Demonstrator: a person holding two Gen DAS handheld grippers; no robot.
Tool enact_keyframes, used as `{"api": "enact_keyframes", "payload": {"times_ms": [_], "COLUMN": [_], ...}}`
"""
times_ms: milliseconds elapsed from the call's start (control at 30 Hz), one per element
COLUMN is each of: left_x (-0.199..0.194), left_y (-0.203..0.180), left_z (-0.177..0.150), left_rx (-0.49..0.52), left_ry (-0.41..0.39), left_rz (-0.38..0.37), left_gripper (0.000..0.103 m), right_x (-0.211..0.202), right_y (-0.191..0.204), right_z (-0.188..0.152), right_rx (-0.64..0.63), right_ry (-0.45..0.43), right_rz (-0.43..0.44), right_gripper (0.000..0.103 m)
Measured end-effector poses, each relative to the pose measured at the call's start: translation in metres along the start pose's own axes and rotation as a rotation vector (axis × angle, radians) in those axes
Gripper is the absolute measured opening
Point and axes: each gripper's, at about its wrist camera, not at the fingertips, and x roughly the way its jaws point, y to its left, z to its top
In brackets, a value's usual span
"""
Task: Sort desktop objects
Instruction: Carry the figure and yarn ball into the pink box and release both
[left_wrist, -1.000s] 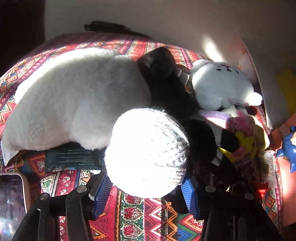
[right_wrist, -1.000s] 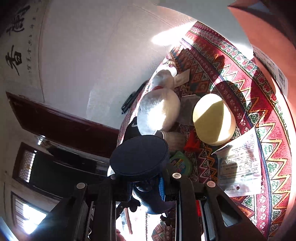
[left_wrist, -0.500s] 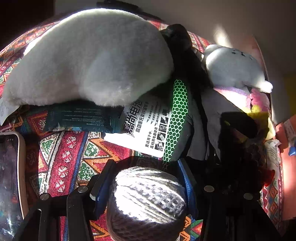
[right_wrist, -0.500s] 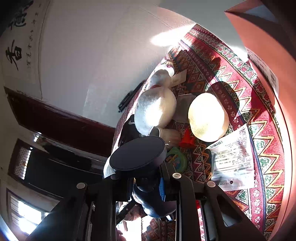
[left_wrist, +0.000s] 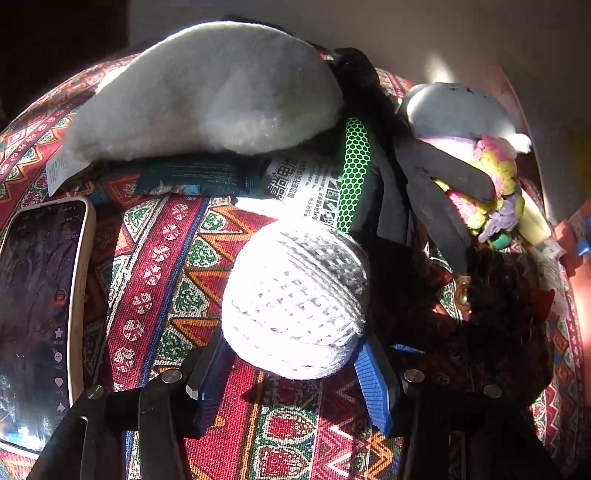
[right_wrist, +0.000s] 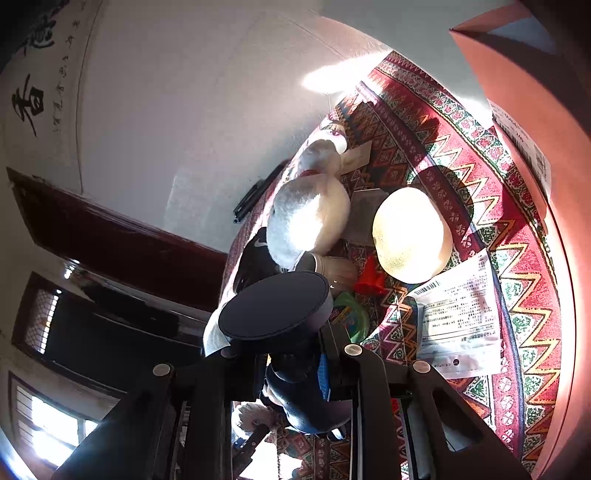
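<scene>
Ball of twine (left_wrist: 295, 301) now further out between the blue pads, left gripper (left_wrist: 291, 369) gripping it above the patterned cloth (left_wrist: 155, 258), right gripper (right_wrist: 291, 365) clamped on a dark round-topped object (right_wrist: 275, 306).

White ball of string (left_wrist: 295, 299), criss-cross wound, between blue finger pads (left_wrist: 373, 387). Red tablecloth (left_wrist: 155, 266) beneath, with zigzags, diamonds, green and orange bands. Far left, white fluffy plush (left_wrist: 207, 92); far right, pale plush (left_wrist: 458, 107) with pink and yellow trim. Bright green honeycomb strap (left_wrist: 354, 173) on black gloves (left_wrist: 436, 192). Cream-edged phone (left_wrist: 40, 317), dark screen. In the right view, navy round cap (right_wrist: 273, 306), pale yellow dome (right_wrist: 410, 236), red toy (right_wrist: 369, 280), white printed packet (right_wrist: 461, 314), salmon box (right_wrist: 532, 122).
</scene>
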Motion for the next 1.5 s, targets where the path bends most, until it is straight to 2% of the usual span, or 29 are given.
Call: {"api": "enact_keyframes", "payload": {"times_ms": [200,367,433,467,500,567,833,1000,1200,1333,1500], "left_x": [0.006,0.009,0.009,0.007,0.004,-0.002,-0.046,-0.085,-0.137,-0.163,-0.182], "left_y": [0.01,0.01,0.013,0.012,0.011,0.005,-0.023,-0.054,-0.11,-0.155,-0.217], "left_z": [0.005,0.01,0.012,0.013,0.013,0.012,0.015,0.022,0.031,0.035,0.038], "left_rx": [-0.038,-0.047,-0.056,-0.051,-0.044,-0.016,0.014,0.042,0.111,0.165,0.226], "left_ry": [0.0,-0.024,-0.032,-0.041,-0.052,-0.074,-0.134,-0.187,-0.263,-0.292,-0.287], "left_rz": [-0.008,0.017,0.01,0.0,-0.009,0.002,-0.071,-0.14,-0.266,-0.362,-0.506], "left_gripper": [0.056,0.073,0.072,0.06,0.054,0.054,0.054,0.054,0.054,0.054,0.054], "right_x": [-0.007,-0.009,-0.009,-0.009,-0.009,-0.009,-0.03,-0.069,-0.141,-0.201,-0.271], "right_y": [0.002,0.0,-0.001,-0.001,-0.002,-0.001,0.024,0.052,0.09,0.114,0.131], "right_z": [-0.001,-0.001,-0.001,-0.001,-0.001,-0.001,-0.008,-0.017,-0.029,-0.042,-0.062], "right_rx": [-0.014,-0.015,-0.018,-0.018,-0.018,-0.018,-0.051,-0.087,-0.186,-0.284,-0.381], "right_ry": [-0.011,-0.009,-0.008,-0.008,-0.008,-0.01,-0.067,-0.149,-0.283,-0.42,-0.598], "right_rz": [-0.009,-0.018,-0.026,-0.029,-0.03,-0.031,0.025,0.128,0.218,0.214,0.159], "right_gripper": [0.023,0.023,0.023,0.023,0.023,0.023,0.023,0.023,0.023,0.023,0.023]}}
